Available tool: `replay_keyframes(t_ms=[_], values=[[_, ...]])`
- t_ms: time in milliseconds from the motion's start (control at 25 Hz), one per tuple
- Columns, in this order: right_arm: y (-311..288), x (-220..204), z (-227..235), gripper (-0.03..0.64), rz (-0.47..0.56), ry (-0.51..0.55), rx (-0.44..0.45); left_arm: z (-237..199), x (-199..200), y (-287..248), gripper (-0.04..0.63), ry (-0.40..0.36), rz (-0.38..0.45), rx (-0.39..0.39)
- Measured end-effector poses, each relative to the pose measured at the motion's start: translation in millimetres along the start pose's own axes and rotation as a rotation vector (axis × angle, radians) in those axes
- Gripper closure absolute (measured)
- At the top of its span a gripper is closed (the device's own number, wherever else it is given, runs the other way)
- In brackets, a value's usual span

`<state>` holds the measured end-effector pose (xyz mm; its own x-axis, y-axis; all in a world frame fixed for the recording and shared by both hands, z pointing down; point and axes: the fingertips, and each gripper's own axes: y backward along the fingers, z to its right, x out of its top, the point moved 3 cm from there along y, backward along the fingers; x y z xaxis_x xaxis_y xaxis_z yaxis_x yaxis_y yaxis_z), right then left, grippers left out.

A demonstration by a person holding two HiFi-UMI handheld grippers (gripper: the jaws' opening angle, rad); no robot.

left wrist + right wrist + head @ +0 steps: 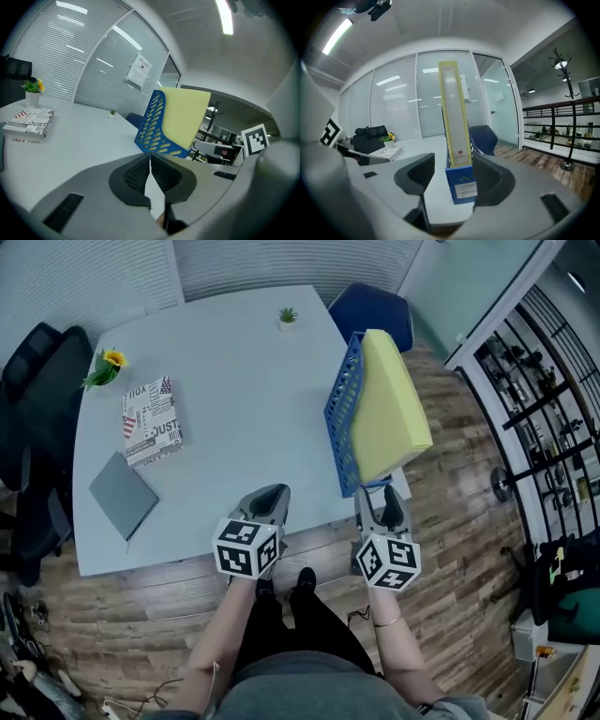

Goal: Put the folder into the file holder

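A yellow folder [389,409] stands upright inside the blue file holder [343,413] at the table's right edge. The right gripper view looks along the folder's spine [453,117], which rises from the file holder [461,183] just beyond the jaws. My right gripper [387,514] is open with nothing between its pads, a little short of the holder's near end. My left gripper [267,505] hovers over the table's front edge, jaws shut and empty. In the left gripper view the holder [154,126] and the folder [185,117] stand ahead to the right.
On the grey table [234,390] lie a printed book [150,420] and a grey notebook [123,494] at the left. A small sunflower pot [105,367] and a tiny green plant [288,317] stand further back. A blue chair [375,310] sits behind the holder, black chairs [37,362] at the left.
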<state>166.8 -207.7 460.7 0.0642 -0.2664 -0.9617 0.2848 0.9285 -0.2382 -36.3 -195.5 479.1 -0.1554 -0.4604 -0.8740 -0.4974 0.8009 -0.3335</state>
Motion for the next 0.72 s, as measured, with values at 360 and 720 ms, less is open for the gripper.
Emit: replay_keyframes(t_ms=[360, 720], values=[[22.3, -22.4, -16.8, 0.409, -0.097, -0.088, 0.073, 4.0, 5.8, -2.2, 0.566, -0.023, 0.001, -0.019], [40.8, -14.7, -15.3, 0.5, -0.121, -0.071, 0.071, 11.9, 13.0, 1.3, 0.566, -0.061, 0.007, -0.038]])
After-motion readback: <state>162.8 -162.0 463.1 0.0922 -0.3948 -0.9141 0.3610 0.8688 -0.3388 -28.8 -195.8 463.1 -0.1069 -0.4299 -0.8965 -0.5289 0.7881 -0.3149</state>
